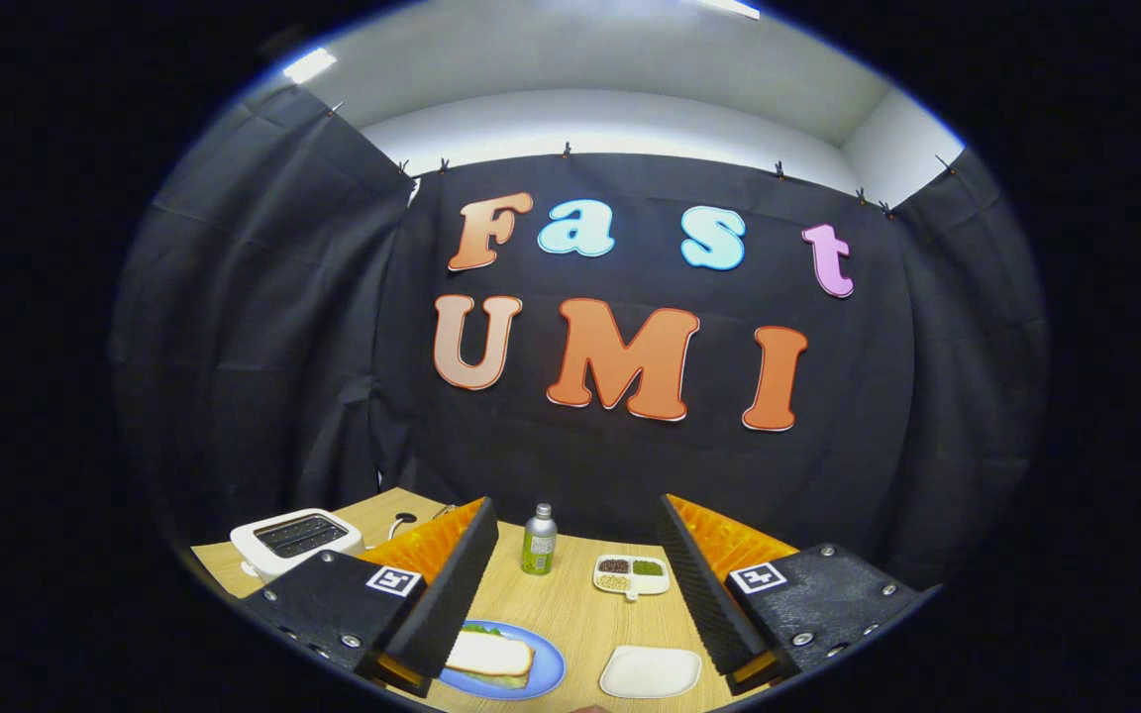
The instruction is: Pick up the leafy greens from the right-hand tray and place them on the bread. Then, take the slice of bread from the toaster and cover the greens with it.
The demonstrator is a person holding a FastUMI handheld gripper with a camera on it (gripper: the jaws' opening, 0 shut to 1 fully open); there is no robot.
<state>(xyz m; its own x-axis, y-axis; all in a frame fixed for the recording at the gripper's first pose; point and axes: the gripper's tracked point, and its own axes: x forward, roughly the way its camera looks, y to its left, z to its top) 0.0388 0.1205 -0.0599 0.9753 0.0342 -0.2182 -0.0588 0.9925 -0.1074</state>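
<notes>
Claw [570, 594] first: its two black fingers stand spread wide at the bottom of the gripper view, nothing between them, raised well above the wooden table [570, 614].

Down at the lower left of centre, just beside the left finger, sits the blue plate [549, 673], and on it a slice of bread [489, 654] with leafy greens [481, 630] peeking out from under its edges. So the greens look already covered, and the sandwich seems built. The white tray [650, 671] at the bottom centre-right lies bare. Far left, partly behind the left finger, the white toaster [295, 540] shows dark slots; whether a slice is inside, I cannot tell. Further back on the table stand a green bottle [538, 541] and a small divided dish [632, 573] of seeds.

Judging from this, the job reads as close to done, and the step in hand is a clean retreat. Best practice: hold the fingers wide, lift straight away from the plate, and avoid clipping the top slice or the bottle behind.
</notes>
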